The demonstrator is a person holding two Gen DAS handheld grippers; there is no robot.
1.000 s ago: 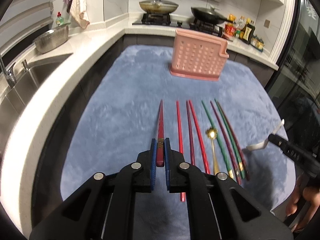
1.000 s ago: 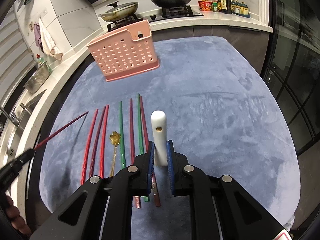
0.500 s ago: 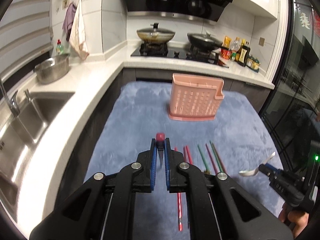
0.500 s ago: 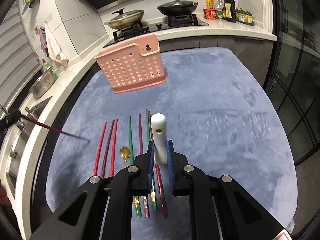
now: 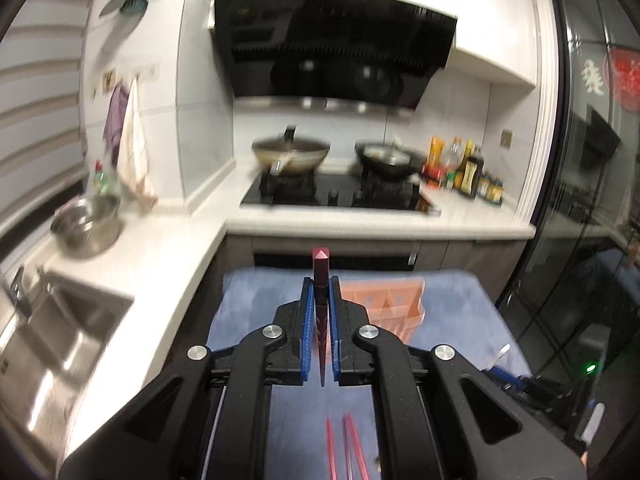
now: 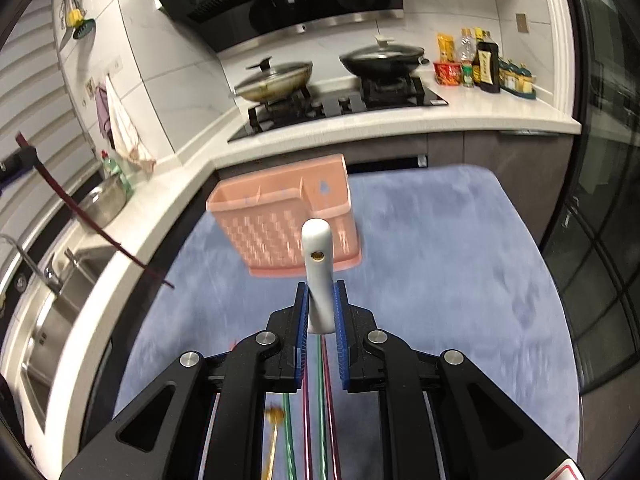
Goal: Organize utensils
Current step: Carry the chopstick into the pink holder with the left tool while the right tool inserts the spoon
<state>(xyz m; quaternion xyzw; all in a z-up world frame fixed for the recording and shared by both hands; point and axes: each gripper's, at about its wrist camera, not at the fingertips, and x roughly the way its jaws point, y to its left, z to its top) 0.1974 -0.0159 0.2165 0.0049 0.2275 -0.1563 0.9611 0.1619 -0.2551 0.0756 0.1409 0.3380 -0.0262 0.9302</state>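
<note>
- Our left gripper (image 5: pixel 320 312) clamped a chopstick (image 5: pixel 321 276); tilted, it could miss the basket (image 5: pixel 400 304).
- Our right gripper (image 6: pixel 320 308) pinched a spoon (image 6: pixel 317 256); it might slip.

A: Where is the basket (image 6: pixel 286 226) placed?

B: It is placed on the mat (image 6: pixel 448 264), in front of the counter (image 6: pixel 400 122). The stove (image 6: pixel 340 106) is set on the counter behind it, with bottles (image 6: pixel 486 66) to the right.

A: And the chopsticks (image 6: pixel 320 412)?

B: They are laid on the mat, nearer than the basket. The sink (image 6: pixel 48 320) is found to the left, with a bowl (image 6: pixel 104 204) behind it.
</note>
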